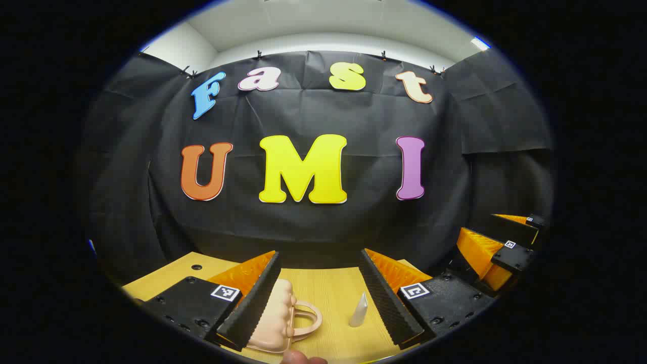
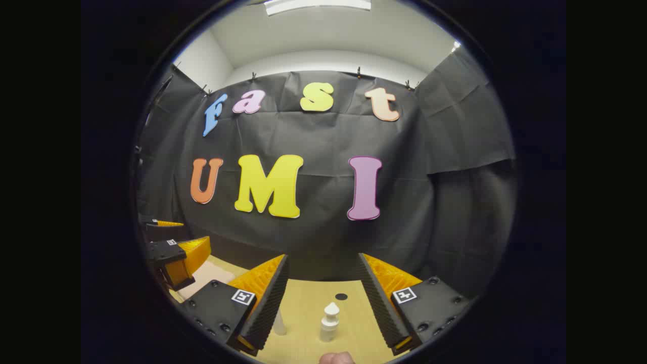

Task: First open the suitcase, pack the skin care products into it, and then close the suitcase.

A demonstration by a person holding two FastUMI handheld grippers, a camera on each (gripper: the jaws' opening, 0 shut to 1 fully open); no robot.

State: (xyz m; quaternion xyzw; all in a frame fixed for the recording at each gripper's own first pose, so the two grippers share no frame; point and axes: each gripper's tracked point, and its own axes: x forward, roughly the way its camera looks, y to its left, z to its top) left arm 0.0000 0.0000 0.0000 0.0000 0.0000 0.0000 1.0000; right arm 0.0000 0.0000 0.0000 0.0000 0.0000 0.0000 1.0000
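The light wooden desk (image 1: pixel 328 288) spreads below both tools and runs back to the black cloth wall. In the left gripper view, the small peach-pink suitcase with a looped handle (image 1: pixel 278 318) lies closed on the desk, partly behind the left finger of the left tool (image 1: pixel 321 298), whose fingers are spread wide and touch nothing. Just right of the suitcase a white tapered squeeze tube (image 1: pixel 359 309) stands upright between those fingers. The right tool shows at the far right edge there. In the right gripper view, the right tool (image 2: pixel 323 303) is likewise spread and empty; a small white pump bottle (image 2: pixel 330 321) stands upright between its fingers, and a pale tube (image 2: pixel 279 322) stands just beside the left finger.
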